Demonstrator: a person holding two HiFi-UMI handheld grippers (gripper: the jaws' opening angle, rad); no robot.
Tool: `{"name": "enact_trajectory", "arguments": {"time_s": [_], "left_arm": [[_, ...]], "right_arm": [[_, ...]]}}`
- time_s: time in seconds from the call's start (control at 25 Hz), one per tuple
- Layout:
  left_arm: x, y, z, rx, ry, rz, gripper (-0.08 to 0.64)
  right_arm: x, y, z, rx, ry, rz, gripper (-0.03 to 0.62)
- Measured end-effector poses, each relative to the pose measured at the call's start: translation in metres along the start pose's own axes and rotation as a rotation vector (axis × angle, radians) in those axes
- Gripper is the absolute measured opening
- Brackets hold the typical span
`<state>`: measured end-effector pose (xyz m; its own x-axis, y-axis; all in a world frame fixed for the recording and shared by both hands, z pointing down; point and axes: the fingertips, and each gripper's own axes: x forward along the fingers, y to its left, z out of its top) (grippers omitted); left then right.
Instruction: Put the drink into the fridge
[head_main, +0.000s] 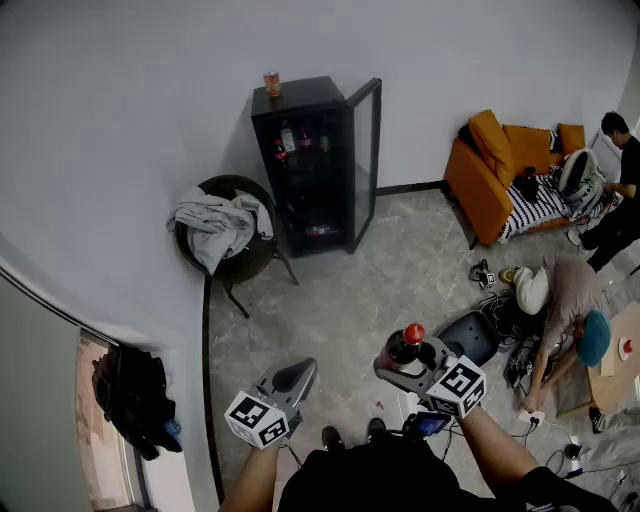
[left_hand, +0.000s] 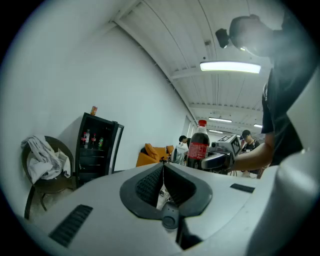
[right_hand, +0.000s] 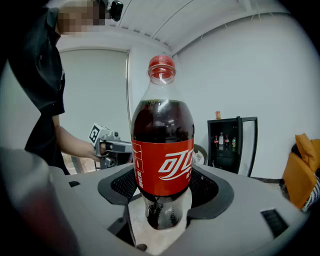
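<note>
A cola bottle (right_hand: 162, 150) with a red cap and red label stands upright between the jaws of my right gripper (right_hand: 162, 192), which is shut on it. In the head view the bottle (head_main: 403, 346) shows at the tip of the right gripper (head_main: 400, 362), low in the middle. My left gripper (head_main: 296, 378) is beside it, to the left; its jaws are shut and hold nothing (left_hand: 162, 175). The black fridge (head_main: 315, 165) stands against the far wall with its glass door (head_main: 364, 160) swung open; several bottles (head_main: 290, 138) sit on its top shelf. From the left gripper view the cola bottle (left_hand: 198, 146) appears to the right.
A can (head_main: 272, 83) stands on top of the fridge. A round chair (head_main: 232, 240) with clothes on it is left of the fridge. An orange sofa (head_main: 505, 170) is at the far right. People crouch among cables (head_main: 555, 300) on the floor at the right.
</note>
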<state>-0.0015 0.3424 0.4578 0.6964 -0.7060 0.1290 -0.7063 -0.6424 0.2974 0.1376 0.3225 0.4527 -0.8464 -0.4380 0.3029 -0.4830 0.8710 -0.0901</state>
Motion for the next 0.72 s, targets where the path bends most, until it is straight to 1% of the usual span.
{"name": "enact_trajectory", "arguments": {"time_s": [0.12,0.24,0.52,0.72], "left_arm": [[0.003,-0.004,-0.001,0.018,0.012,-0.011,0.012],[0.0,-0.008,-0.001,0.011,0.015,-0.023,0.011],[0.003,-0.019,0.002,0.014,0.005,-0.042,0.011],[0.005,-0.019,0.002,0.011,0.008,-0.049,0.012]], "right_arm": [[0.0,-0.002,0.0,-0.012,0.005,0.002,0.319],[0.001,0.002,-0.002,-0.019,0.013,0.006,0.319],[-0.01,-0.002,-0.003,0.018,-0.012,-0.012,0.321],[-0.009,-0.002,-0.002,0.026,-0.018,-0.004,0.321]]}}
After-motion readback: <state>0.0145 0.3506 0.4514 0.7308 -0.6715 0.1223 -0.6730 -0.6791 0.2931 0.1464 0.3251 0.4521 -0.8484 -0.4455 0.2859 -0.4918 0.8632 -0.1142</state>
